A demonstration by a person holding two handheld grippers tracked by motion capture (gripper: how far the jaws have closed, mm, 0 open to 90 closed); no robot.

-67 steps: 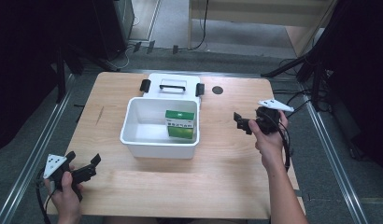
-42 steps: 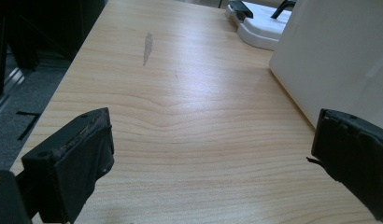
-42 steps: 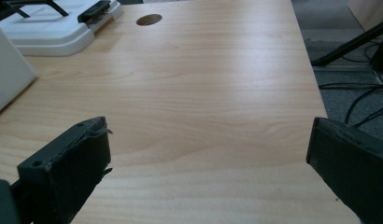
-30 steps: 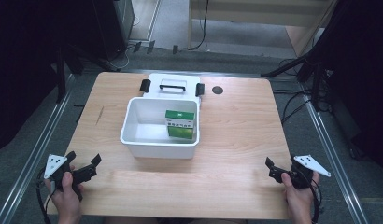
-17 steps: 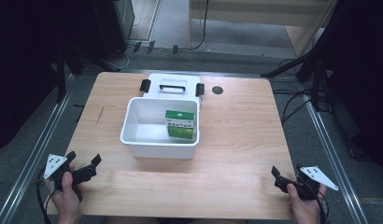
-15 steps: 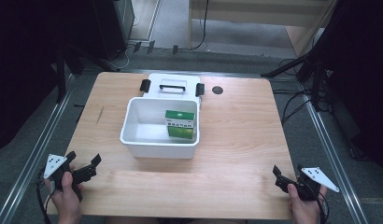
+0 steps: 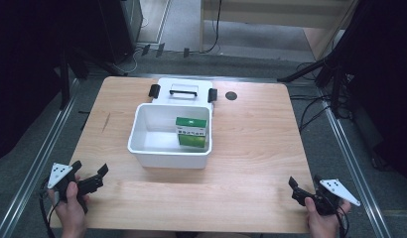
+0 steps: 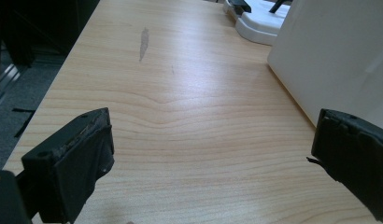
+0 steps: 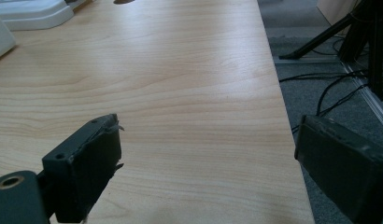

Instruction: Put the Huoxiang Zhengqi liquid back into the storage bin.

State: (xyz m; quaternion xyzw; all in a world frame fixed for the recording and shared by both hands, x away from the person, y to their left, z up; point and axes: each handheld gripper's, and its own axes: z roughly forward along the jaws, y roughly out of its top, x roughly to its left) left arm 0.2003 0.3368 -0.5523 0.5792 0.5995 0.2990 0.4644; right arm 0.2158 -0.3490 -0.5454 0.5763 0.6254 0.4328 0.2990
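A white open bin [image 7: 142,147] stands mid-table, and a green and white box [image 7: 191,132] stands upright in its right half. Behind the bin lies its white lid [image 7: 181,91] with a black handle and black clips. My left gripper [image 7: 90,173] rests open at the table's front left corner, nothing between its jaws. In the left gripper view the bin's wall [image 8: 334,56] is close on the right. My right gripper [image 7: 305,184] sits open and empty at the front right corner, over the table's right edge in the right gripper view.
A dark round hole [image 7: 231,95] sits in the wooden tabletop [image 7: 256,144] near the back right of the lid. Metal rails [image 7: 355,163] run along both sides of the table, and cables [image 7: 310,111] lie on the floor to the right.
My right gripper drew back from beside the bin's right side to the front right corner, then settled there. The left gripper has stayed put.
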